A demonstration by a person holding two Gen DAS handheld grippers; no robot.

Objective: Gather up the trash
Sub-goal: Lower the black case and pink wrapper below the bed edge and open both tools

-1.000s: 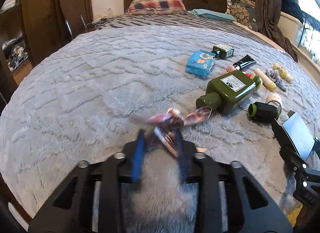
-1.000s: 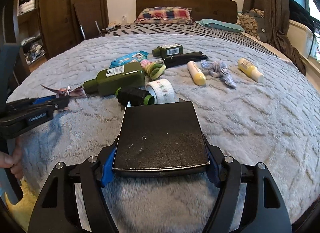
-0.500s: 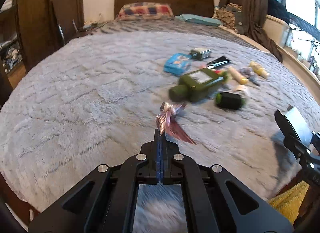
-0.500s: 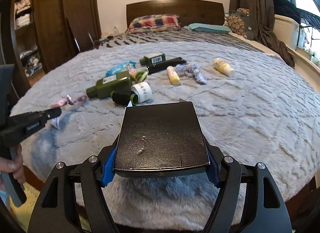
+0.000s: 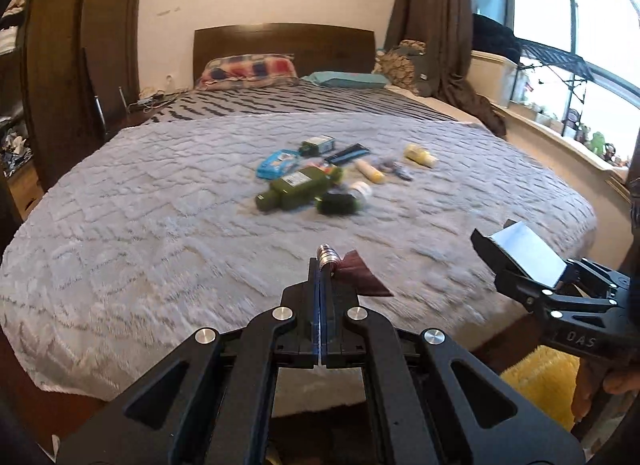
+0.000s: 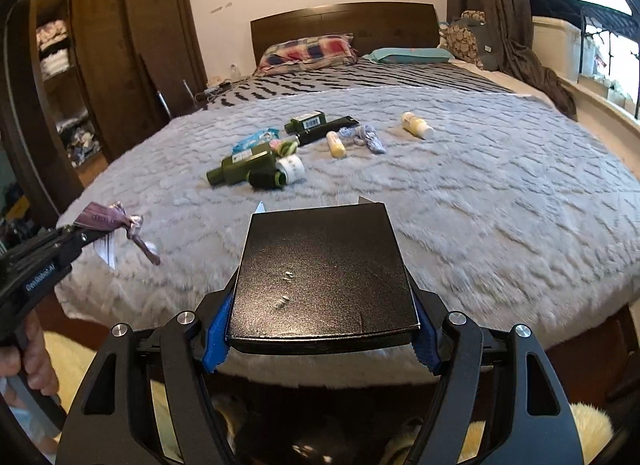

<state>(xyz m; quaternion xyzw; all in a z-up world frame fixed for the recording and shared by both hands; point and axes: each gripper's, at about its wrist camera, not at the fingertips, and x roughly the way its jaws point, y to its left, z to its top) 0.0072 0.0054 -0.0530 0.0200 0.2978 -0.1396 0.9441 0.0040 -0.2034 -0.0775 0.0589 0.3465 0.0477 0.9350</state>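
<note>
A crumpled purple foil wrapper hangs in the air over the front edge of the bed, pinched in my left gripper, which is shut on it. The right wrist view shows the same wrapper at the far left, sticking out of the left gripper. My right gripper is shut on a flat black box, its blue pads pressing on the box's two sides. In the left wrist view that box and the right gripper sit at the right edge, clear of the bed.
The bed's grey blanket carries a cluster of items mid-bed: a green bottle, a blue packet, yellow tubes, a white tape roll. A yellow rug lies on the floor below. A wardrobe stands left.
The left gripper closed on the wrapper and lifted it off the blanket. Both grippers have drawn back from the bed's middle toward its front edge; the cluster of items looks farther off.
</note>
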